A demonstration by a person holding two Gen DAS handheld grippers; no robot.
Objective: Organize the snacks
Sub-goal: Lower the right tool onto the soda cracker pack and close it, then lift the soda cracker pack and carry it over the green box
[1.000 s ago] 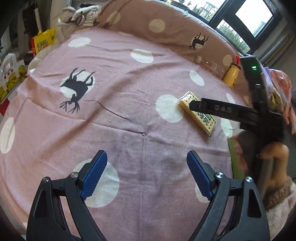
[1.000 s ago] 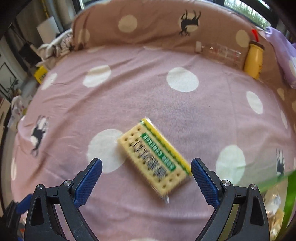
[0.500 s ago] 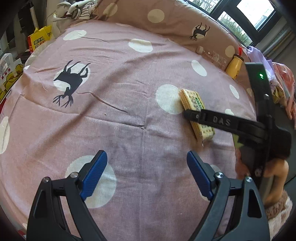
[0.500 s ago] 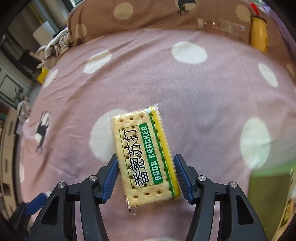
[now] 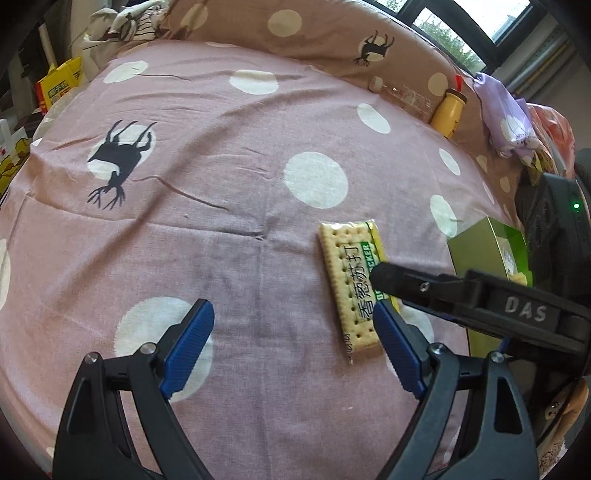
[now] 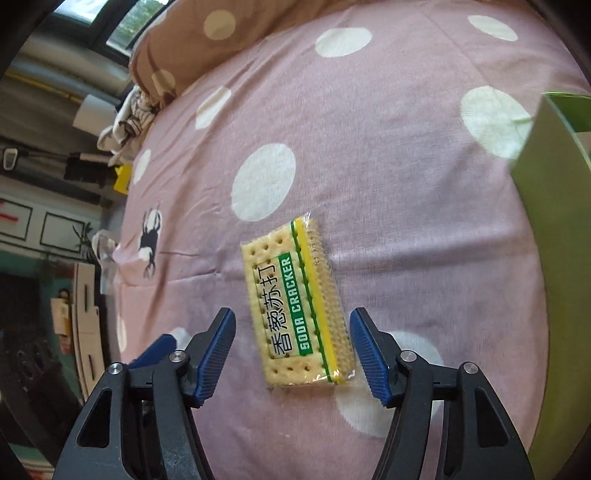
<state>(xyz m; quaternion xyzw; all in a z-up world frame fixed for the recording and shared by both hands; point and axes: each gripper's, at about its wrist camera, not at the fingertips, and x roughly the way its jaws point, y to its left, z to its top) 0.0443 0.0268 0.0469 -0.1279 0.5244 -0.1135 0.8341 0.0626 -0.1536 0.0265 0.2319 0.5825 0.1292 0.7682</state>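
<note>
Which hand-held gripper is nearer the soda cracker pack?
Right: its opening jaws straddle the soda cracker pack. The left hand-held gripper hovers beside it, over bare bedsheet.

The supporting surface is a bed point(image 5: 207, 258) covered with a pink sheet printed with white dots and black deer figures. A packet of soda crackers point(image 6: 295, 314) is laid flat on the sheet near the middle, label upward. A green box point(image 5: 484, 251) is placed at the right side of the bed. A brown dotted pillow point(image 5: 314, 33) is set along the far edge, with a yellow bottle point(image 5: 448, 112) and a clear bottle point(image 5: 402, 94) lying against it.
</note>
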